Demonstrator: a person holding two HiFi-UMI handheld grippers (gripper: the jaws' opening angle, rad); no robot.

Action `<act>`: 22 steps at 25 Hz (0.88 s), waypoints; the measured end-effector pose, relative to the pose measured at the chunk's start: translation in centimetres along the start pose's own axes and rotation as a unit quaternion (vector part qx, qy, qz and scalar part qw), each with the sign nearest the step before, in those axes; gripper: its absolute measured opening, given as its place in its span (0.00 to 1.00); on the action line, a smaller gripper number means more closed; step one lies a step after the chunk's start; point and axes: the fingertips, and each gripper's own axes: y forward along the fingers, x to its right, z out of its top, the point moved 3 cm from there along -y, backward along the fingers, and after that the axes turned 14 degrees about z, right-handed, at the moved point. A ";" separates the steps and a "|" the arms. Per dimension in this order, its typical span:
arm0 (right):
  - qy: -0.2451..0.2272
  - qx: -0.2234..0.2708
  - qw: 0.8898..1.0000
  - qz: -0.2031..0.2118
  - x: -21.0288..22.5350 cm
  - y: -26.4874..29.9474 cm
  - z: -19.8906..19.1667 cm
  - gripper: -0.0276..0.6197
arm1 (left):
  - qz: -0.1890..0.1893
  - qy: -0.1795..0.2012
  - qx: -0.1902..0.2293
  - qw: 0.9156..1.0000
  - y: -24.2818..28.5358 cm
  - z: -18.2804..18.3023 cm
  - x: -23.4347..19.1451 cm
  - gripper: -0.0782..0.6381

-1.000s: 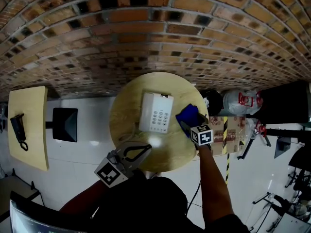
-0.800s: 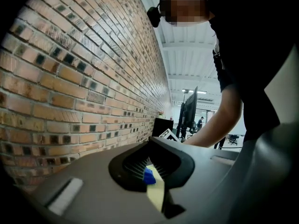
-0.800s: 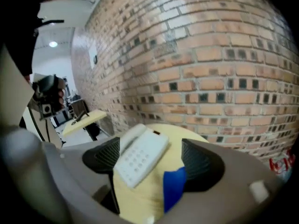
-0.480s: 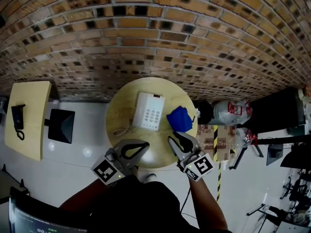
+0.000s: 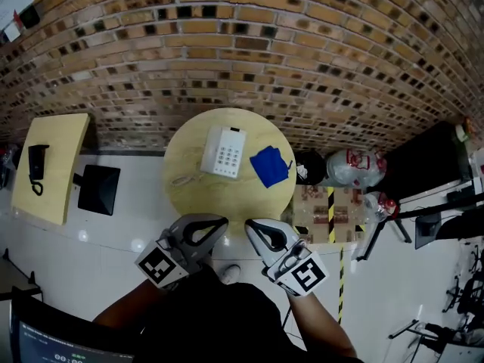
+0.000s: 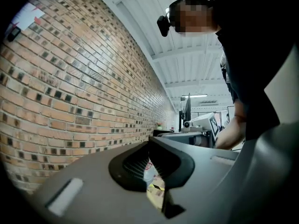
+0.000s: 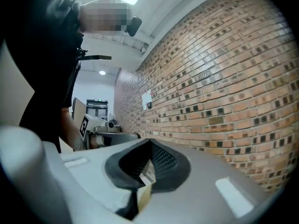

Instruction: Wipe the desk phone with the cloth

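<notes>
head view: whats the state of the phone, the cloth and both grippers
desk phone: flat on the round table, keypad up, nothing touching it
cloth: lying loose on the table beside the phone, in neither gripper
left gripper: shut, empty, near the table's front edge
right gripper: shut, empty, near the table's front edge
</notes>
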 end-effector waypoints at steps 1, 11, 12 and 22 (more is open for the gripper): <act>0.000 0.000 1.000 0.002 -1.0 -0.4 -0.1 0.05 | 0.003 0.002 0.002 1.000 -0.5 0.1 0.8 0.09; 0.015 0.010 1.000 0.020 -5.8 -1.5 1.6 0.04 | 0.012 0.013 0.012 1.000 -3.4 1.0 4.7 0.09; 0.012 0.009 1.000 0.018 -5.9 -1.5 1.6 0.04 | 0.010 0.014 0.014 1.000 -3.5 1.0 4.9 0.09; 0.002 0.007 1.000 0.013 -5.5 -1.2 2.2 0.04 | 0.009 0.013 0.005 1.000 -3.3 1.2 4.7 0.09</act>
